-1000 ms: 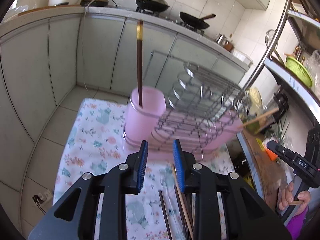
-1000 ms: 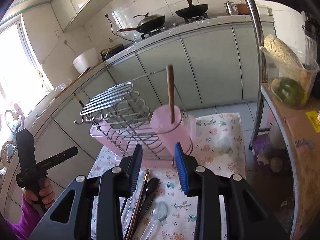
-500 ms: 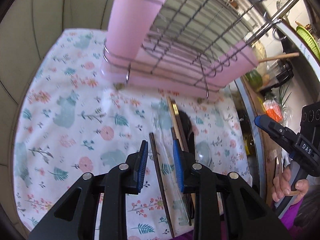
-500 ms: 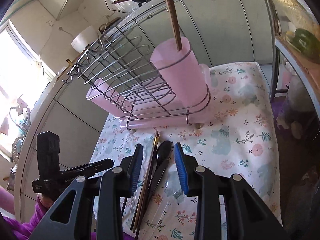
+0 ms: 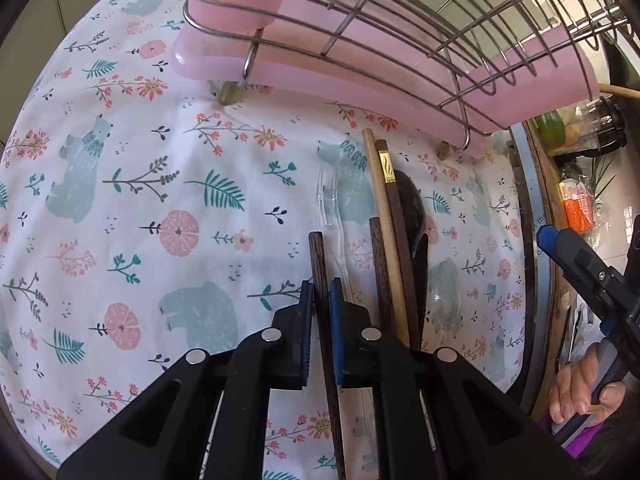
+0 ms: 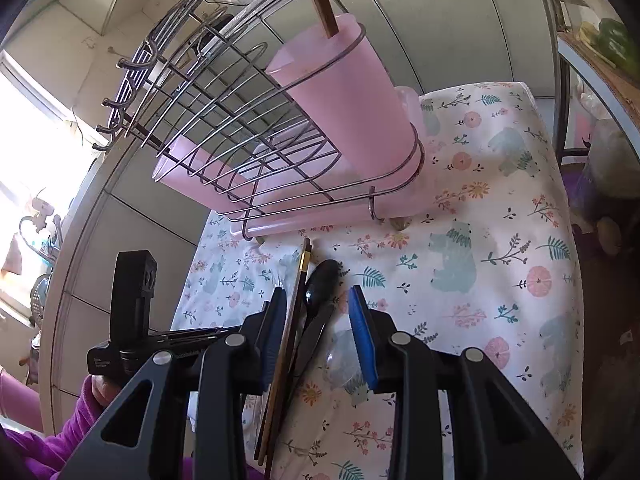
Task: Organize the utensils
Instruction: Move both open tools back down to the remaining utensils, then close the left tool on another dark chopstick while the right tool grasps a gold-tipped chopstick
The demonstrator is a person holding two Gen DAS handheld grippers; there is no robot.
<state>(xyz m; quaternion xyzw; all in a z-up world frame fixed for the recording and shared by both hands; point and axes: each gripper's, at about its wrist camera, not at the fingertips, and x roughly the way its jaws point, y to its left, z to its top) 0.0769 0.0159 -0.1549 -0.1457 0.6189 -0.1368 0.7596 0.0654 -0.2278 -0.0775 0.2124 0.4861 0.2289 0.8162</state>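
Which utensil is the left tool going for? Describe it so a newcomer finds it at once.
On the floral tablecloth, in front of the pink-trayed wire dish rack, utensils lie in a row. The left tool is closing around the dark brown wooden chopstick at the row's left edge, apart from the gold-banded chopstick.

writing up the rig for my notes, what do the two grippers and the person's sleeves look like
Both are black plastic handheld tools. The left gripper and right gripper each have two angular fingers with ribbed blue pads and round silver bolts. The sleeve is purple fabric.
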